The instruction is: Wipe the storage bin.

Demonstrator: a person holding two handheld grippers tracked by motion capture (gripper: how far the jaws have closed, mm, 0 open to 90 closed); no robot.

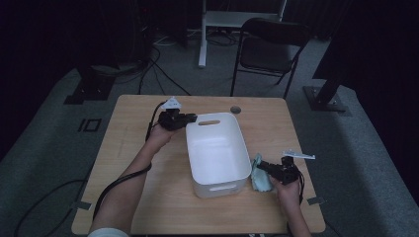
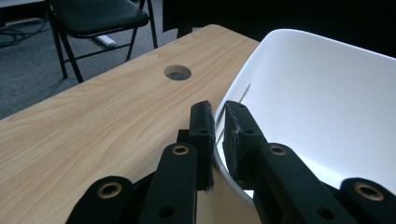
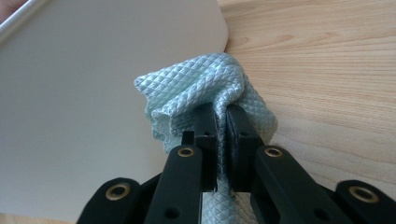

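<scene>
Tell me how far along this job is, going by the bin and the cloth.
Done: the left gripper has its jaws closed on the rim of the white bin, and the right gripper is shut on the pale green cloth. In hand: the cloth is held against the bin's outer wall, at table level. Left: the bin's inside looks empty, so the cloth probably still goes in.

my left gripper [image 2: 218, 122] and right gripper [image 3: 221, 120] are matte black, with flat arms set with brass-ringed rivet holes and rough foam pads. each carries a grey three-cornered plate and trails a black cable. a white sleeve [image 1: 107, 232] shows.
</scene>
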